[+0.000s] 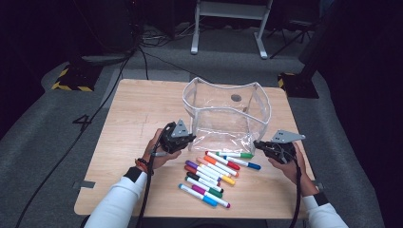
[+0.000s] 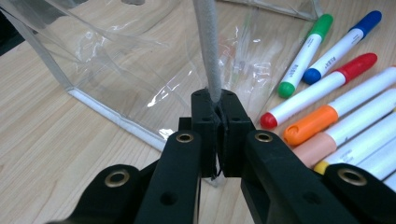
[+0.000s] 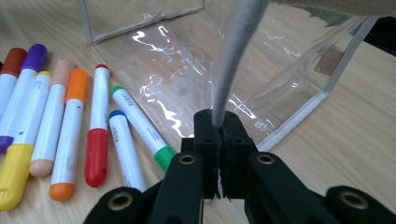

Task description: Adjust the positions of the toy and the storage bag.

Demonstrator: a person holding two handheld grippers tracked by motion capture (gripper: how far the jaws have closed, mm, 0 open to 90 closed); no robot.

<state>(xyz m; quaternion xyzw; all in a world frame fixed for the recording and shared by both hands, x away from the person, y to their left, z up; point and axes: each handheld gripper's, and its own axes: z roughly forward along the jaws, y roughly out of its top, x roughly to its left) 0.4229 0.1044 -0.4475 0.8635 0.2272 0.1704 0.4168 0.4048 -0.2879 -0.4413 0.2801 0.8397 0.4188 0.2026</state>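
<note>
A clear plastic pouch [image 1: 223,114] with pale grey edging stands open on the wooden table [image 1: 138,109]. My left gripper [image 1: 192,137] is at its near left corner, and in the left gripper view the jaws [image 2: 218,100] are shut on the grey edging strip [image 2: 208,46]. My right gripper [image 1: 256,145] is at the near right corner, and in the right gripper view its jaws [image 3: 220,119] are shut on the same kind of edging [image 3: 236,51]. Several coloured markers [image 1: 211,173] lie in a loose row in front of the pouch, between the two hands.
A green-capped marker [image 3: 140,128] and a blue-capped one [image 3: 123,149] lie closest to the right gripper. Beyond the table are a white stand [image 1: 228,28], black cables [image 1: 95,118] on the grey floor and hazard-striped bases [image 1: 71,78].
</note>
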